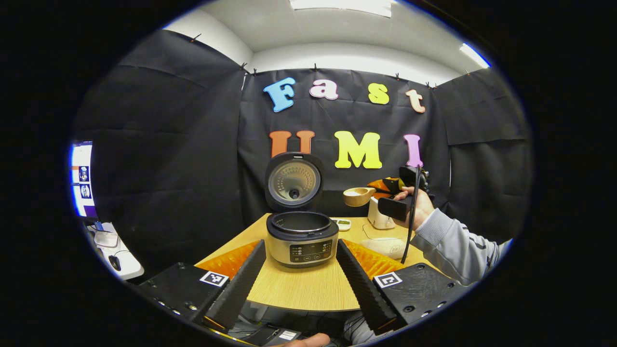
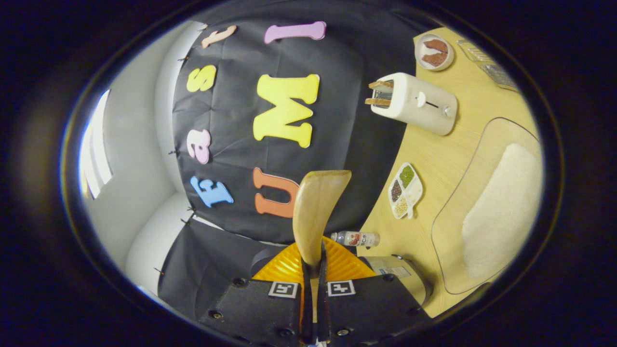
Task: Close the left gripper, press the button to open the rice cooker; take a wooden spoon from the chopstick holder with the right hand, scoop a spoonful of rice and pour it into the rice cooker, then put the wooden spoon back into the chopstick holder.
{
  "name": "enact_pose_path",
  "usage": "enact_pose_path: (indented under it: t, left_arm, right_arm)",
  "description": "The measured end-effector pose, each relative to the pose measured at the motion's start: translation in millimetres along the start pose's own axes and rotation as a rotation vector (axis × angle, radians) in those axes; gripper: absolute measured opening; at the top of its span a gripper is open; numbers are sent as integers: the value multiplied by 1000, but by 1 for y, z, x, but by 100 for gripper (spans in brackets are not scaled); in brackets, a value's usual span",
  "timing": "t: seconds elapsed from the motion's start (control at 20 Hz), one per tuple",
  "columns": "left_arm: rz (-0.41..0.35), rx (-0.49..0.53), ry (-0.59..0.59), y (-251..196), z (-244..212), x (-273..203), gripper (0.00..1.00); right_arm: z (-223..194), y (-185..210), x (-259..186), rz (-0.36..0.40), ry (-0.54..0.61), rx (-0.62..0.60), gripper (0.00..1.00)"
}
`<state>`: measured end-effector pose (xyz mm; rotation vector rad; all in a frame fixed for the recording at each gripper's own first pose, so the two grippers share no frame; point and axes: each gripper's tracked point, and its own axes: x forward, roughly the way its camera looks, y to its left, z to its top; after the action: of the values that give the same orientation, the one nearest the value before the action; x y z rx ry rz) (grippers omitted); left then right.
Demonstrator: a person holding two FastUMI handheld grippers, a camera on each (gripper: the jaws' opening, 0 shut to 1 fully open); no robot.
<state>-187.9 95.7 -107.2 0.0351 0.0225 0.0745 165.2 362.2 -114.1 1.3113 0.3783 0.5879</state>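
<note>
A: Rice cooker [image 1: 302, 237] sits on the table [image 1: 294, 289] with its lid [image 1: 294, 181] swung up, straight ahead at twelve o'clock from the left gripper [image 1: 301, 277], whose fingers are spread wide to either side of it, touching nothing.

B: And the wooden spoon [image 1: 359, 196]?

A: Held in the air at about two o'clock from the cooker. The right gripper [image 2: 314, 270] is pinching its handle, fingers pressed tight on it, bowl forward. Whether there's rice in the bowl, I cannot tell.

B: Where is the rice?

A: In the right gripper view a white heap [image 2: 501, 212] lies on a clear tray at three o'clock.

B: What could go wrong?

A: I'd judge the thin handle might twist in that narrow pinch, tipping grains onto the table. Approaching too low could also knock the cooker's rim or raised lid.
</note>
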Motion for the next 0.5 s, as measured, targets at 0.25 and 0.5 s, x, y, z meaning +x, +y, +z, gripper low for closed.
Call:
enact_pose_path:
  t: [0.25,0.5]
  left_arm:
    - [13,21,0,10,-4,-5,94]
    - [20,11,-4,16,-8,-8,94]
  right_arm:
    - [-25,8,43,-64,43,-189,9]
    - [-53,2,79,-129,72,-513,9]
